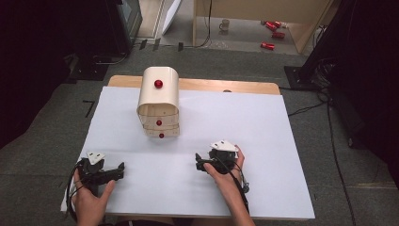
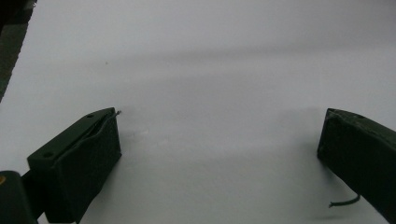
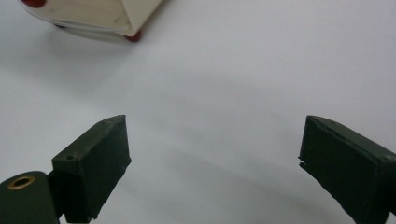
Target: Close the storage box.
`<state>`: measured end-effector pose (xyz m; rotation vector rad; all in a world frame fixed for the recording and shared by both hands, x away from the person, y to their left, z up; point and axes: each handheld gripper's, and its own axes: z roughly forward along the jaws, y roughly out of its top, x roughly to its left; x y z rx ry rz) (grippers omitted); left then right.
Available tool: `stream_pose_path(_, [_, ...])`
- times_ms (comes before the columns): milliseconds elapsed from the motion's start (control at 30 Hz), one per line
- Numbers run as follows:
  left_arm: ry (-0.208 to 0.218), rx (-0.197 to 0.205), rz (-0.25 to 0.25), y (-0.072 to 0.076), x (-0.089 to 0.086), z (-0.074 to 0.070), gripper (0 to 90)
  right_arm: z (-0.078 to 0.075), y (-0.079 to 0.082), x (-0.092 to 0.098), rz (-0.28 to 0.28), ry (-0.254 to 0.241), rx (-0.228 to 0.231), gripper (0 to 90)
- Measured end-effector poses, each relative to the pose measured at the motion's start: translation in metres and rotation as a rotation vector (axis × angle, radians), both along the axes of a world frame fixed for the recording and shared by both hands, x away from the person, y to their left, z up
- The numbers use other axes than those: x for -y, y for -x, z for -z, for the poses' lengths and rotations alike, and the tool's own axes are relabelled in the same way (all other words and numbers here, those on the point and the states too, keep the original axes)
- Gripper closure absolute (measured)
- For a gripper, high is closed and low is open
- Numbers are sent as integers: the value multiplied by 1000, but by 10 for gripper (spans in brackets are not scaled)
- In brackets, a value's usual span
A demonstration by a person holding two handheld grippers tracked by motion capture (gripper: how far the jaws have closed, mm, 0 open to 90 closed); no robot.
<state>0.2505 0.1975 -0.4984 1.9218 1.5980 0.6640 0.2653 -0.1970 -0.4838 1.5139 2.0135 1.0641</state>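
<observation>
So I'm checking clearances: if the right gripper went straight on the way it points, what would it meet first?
Probably nothing soon: the right gripper, open, faces bare white tabletop. The cream drawer box sits off to one side of that line, though depth is unclear.

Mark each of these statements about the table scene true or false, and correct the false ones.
1. Both grippers are open. True: the left gripper and the right gripper each show jaws wide apart with nothing between them.
2. The cabinet has blue knobs. False: its knobs are red.
3. The right gripper grips a knob. False: it rests on the white sheet, apart from the cabinet.
4. The cabinet stands toward the far side of the sheet, the grippers near the person. True.
5. A mug stands on the sheet. False: it is on the floor beyond the table.
</observation>
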Motion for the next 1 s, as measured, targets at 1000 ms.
stream_pose_path(1000, [0,0,0,0,0,0,0,9,43,152,292,41,-14,84])
